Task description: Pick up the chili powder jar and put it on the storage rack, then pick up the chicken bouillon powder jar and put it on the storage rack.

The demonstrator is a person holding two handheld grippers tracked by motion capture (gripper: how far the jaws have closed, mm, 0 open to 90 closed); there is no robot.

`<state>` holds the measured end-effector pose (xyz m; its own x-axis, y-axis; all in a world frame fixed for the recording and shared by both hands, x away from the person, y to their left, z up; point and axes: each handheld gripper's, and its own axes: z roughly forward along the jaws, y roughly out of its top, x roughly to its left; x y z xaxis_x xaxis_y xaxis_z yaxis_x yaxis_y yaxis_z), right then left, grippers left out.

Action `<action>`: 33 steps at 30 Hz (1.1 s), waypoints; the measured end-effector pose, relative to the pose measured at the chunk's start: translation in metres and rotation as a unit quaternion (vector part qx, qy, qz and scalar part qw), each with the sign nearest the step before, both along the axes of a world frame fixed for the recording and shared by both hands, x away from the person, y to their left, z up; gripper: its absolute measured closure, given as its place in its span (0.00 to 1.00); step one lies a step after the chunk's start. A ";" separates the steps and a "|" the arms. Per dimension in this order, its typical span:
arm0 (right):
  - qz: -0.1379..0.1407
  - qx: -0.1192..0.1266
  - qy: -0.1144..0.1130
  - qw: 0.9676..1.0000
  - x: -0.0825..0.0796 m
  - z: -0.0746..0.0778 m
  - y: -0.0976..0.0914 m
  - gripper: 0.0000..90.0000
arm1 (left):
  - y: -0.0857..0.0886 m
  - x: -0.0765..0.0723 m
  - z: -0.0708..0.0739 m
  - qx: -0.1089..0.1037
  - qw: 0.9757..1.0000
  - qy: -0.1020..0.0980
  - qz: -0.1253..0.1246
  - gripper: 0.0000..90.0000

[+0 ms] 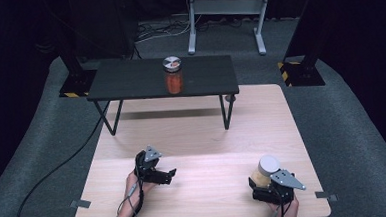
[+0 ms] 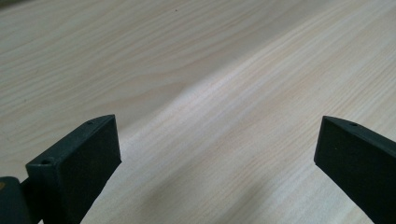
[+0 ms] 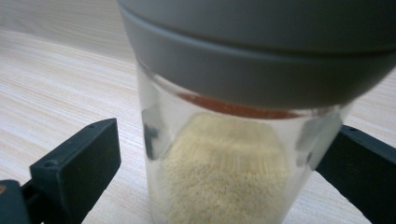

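Note:
A clear jar with a grey lid, holding pale yellow grains, stands near the front right of the wooden table. My right gripper is around it from the near side. In the right gripper view the jar sits between the jaws of the right gripper; a gap shows at the left jaw, while the right jaw is at the glass. My left gripper rests low over the front left of the table, held by a hand. Its jaws are spread wide in the left gripper view, with bare wood between them.
A low black shelf on thin legs stands across the far half of the table. On it is a second jar with orange contents and a grey lid. A black cable runs over the grey floor at left.

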<state>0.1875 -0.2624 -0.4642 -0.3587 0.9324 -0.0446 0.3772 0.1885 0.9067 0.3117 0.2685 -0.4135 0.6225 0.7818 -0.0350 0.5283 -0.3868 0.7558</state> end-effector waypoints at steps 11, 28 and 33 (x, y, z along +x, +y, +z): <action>-0.001 -0.003 0.001 1.000 0.000 0.000 0.001 0.00 | -0.001 -0.008 -0.006 -0.007 1.000 0.000 0.011 0.00; -0.002 -0.006 -0.002 1.000 -0.001 0.000 0.002 0.00 | -0.016 -0.013 -0.024 0.009 1.000 0.017 -0.007 0.00; -0.011 -0.012 -0.004 1.000 -0.002 0.000 0.006 0.00 | -0.023 -0.014 -0.023 0.029 0.999 0.011 -0.013 0.00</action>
<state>0.1853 -0.2560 -0.4644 -0.3383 0.9385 -0.0696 0.3736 0.2018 0.9054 0.2973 0.2455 -0.4366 0.6423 0.7664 -0.0043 0.5337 -0.4432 0.7203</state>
